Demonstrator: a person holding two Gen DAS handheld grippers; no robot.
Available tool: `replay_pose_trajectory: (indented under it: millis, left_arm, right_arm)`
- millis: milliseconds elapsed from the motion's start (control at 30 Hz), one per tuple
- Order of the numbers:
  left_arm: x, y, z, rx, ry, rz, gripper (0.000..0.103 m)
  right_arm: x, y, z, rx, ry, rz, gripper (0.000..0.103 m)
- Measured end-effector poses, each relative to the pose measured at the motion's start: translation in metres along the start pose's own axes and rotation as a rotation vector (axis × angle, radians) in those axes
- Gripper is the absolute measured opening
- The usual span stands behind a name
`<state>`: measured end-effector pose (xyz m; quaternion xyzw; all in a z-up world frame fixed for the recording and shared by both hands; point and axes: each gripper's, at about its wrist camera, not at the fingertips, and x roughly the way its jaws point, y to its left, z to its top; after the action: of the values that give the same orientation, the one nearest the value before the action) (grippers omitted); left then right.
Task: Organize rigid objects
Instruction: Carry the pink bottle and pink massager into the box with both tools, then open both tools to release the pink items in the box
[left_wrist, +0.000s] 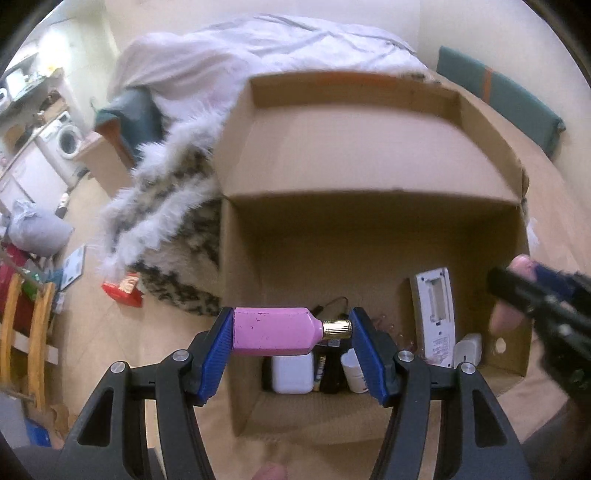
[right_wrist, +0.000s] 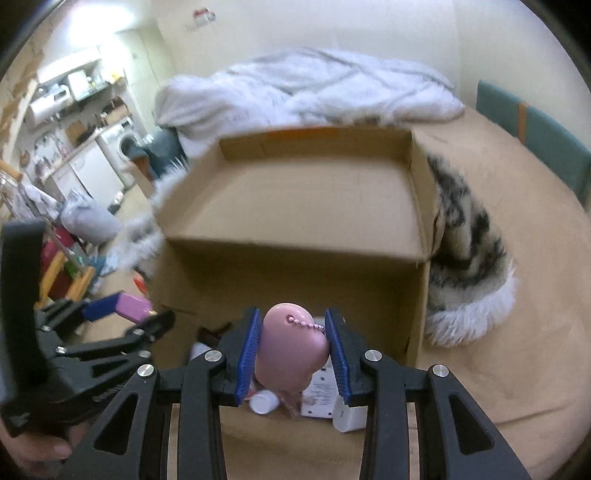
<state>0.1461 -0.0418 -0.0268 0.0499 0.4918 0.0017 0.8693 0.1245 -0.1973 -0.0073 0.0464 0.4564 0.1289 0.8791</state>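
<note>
My left gripper (left_wrist: 291, 330) is shut on a pink bottle with a gold cap (left_wrist: 273, 330), held sideways over the near end of an open cardboard box (left_wrist: 369, 225). My right gripper (right_wrist: 291, 352) is shut on a pale pink rounded object with a bead chain (right_wrist: 291, 349), also above the box (right_wrist: 295, 258). Inside the box lie a white remote-like device (left_wrist: 436, 314), a white container (left_wrist: 291, 373) and small white bottles (left_wrist: 354, 371). The left gripper with the pink bottle (right_wrist: 133, 308) shows at the left of the right wrist view; the right gripper (left_wrist: 539, 302) shows at the right edge of the left wrist view.
The box sits on a tan bed surface (right_wrist: 517, 332). A furry patterned blanket (left_wrist: 173, 236) and a white duvet (right_wrist: 306, 92) lie beside and behind it. A red packet (left_wrist: 123, 290) lies on the floor at left. A washing machine (left_wrist: 68, 138) stands far left.
</note>
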Motion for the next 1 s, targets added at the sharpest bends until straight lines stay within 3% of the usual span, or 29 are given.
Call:
replay_pose_trajectory:
  millis: [300,600,1000]
  left_arm:
    - [0.029,-0.007,-0.007,-0.004,0.056,-0.099,0.059]
    - [0.037,-0.011,-0.010,-0.004,0.072,-0.101,0.059]
    - [0.053,-0.013,-0.021,-0.015,0.136,-0.093,0.059]
  right_arm:
    - [0.037,-0.009,-0.017,0.031,0.103,-0.004,0.038]
    - [0.067,-0.015,-0.022,0.059,0.210,-0.022,0.038]
    - [0.076,-0.024,-0.028,0.094,0.261,-0.041,0.038]
